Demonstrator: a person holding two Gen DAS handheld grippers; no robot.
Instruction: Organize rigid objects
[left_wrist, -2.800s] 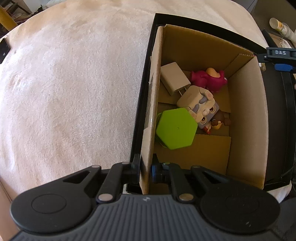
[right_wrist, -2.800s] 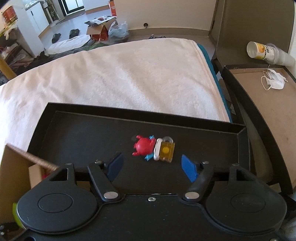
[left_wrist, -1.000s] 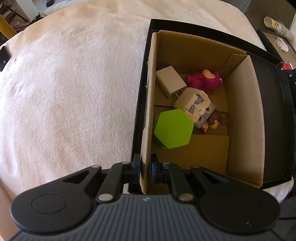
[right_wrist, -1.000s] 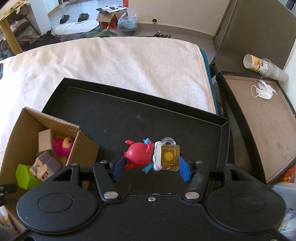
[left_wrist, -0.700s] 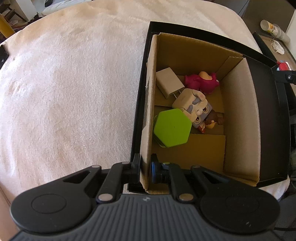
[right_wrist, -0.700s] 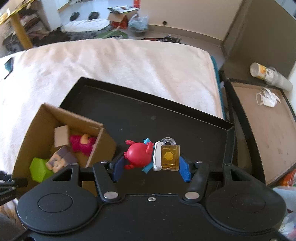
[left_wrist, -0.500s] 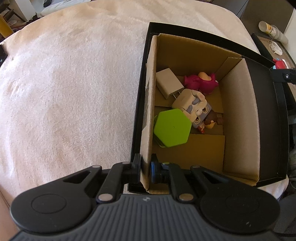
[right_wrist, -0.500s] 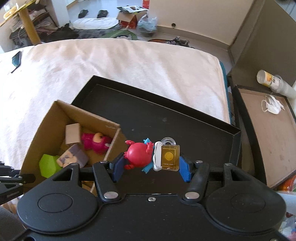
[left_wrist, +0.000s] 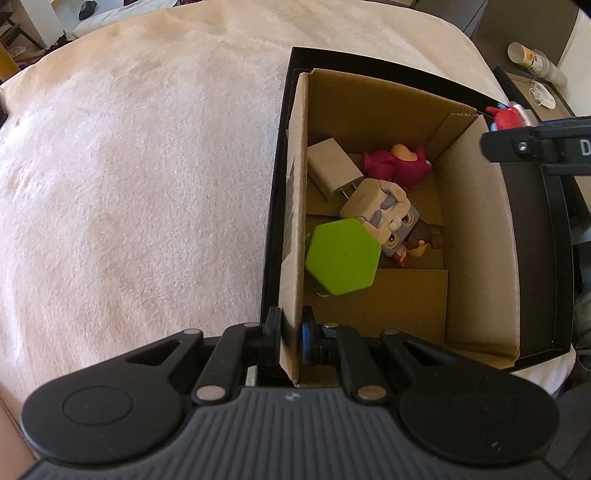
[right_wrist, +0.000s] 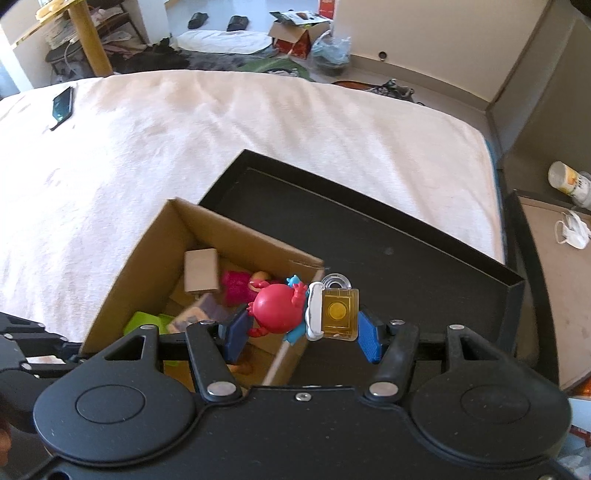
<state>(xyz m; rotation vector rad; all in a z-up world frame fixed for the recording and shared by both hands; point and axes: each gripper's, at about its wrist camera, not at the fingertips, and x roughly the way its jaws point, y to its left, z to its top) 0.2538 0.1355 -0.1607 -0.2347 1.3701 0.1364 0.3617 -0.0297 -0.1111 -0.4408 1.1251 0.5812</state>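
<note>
Left gripper (left_wrist: 291, 334) clamped narrow on near wall of cardboard box (left_wrist: 476, 236), steadying it inside black tray (right_wrist: 424, 266) on cream blanket (left_wrist: 129, 184). Right gripper (right_wrist: 299, 330) closed on red toy figure (right_wrist: 277, 312), its yellow tag (right_wrist: 338, 308) pressed against the 3 o'clock pad; grip across both parts, nothing slack visible. Toy hung over the box's far right corner in the right wrist view, partly above the rim, partly above open tray; seen at 2 o'clock in the left wrist view.

Box contents: green hexagon (left_wrist: 341, 256) at 9 o'clock, block-headed figure (left_wrist: 388, 214) centre, white charger (left_wrist: 332, 168) and pink plush (left_wrist: 397, 162) toward 12 o'clock. Bare cardboard floor at 5 o'clock.

Step in hand, by judgement: dropping toy into box. To do well: carry further toward 9 o'clock until wholly inside the rim, lower past the wall edge before opening, aim for bare floor, hold left clamp firm. Risk: release now, and toy strikes rim, tumbles to tray.
</note>
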